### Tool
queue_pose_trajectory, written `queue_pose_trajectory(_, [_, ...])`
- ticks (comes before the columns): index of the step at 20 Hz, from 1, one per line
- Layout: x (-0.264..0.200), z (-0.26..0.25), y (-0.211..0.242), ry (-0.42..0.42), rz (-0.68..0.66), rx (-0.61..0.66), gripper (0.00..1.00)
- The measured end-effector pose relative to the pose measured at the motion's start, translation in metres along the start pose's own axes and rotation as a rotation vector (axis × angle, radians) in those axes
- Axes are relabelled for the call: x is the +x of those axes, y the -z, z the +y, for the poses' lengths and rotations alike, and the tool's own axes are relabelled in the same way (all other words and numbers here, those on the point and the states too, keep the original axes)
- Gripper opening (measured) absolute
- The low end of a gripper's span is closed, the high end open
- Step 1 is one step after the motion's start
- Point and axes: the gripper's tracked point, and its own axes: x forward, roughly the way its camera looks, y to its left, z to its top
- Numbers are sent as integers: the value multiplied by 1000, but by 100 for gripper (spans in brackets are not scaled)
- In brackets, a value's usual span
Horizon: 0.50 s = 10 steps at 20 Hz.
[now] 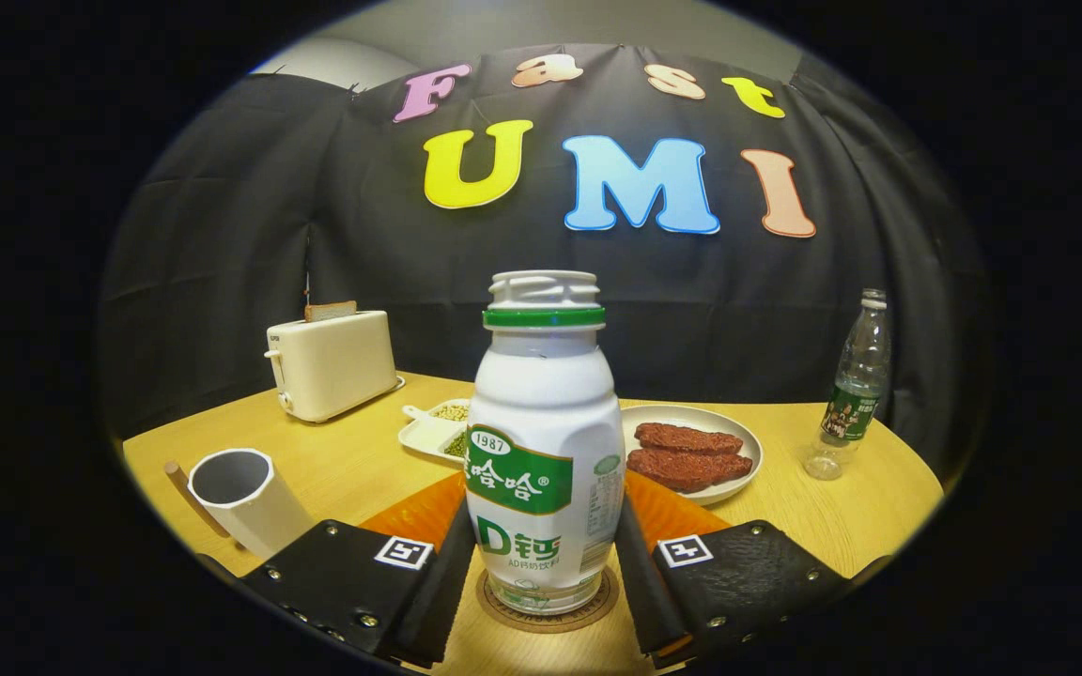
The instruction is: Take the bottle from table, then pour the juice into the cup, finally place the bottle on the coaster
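Tongs [546, 554] clamped on the bottle [544, 451], which hides most of the coaster [550, 615] beneath.

bottles [546, 451] 2 — cup [245, 498] 1 — coaster [548, 615] 1 — toaster [332, 364] 1 — plates [691, 451] 2

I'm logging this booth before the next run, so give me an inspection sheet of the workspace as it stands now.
Surface: wooden table, an orange mat behind the bottle.
Job's things: bottle upright on the coaster, cap off; cup beside the left finger.
Clutter: toaster, small tray, plate with brown slices, water bottle.
Grippers: gripper jaws flank the bottle's base; contact unclear.
Cables: nothing seen.
Surroundings: black cloth wall.
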Motion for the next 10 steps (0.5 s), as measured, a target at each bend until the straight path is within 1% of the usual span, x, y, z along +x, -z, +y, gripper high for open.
queue_pose_trajectory(10, [1,1,3,6,-10,-11,72])
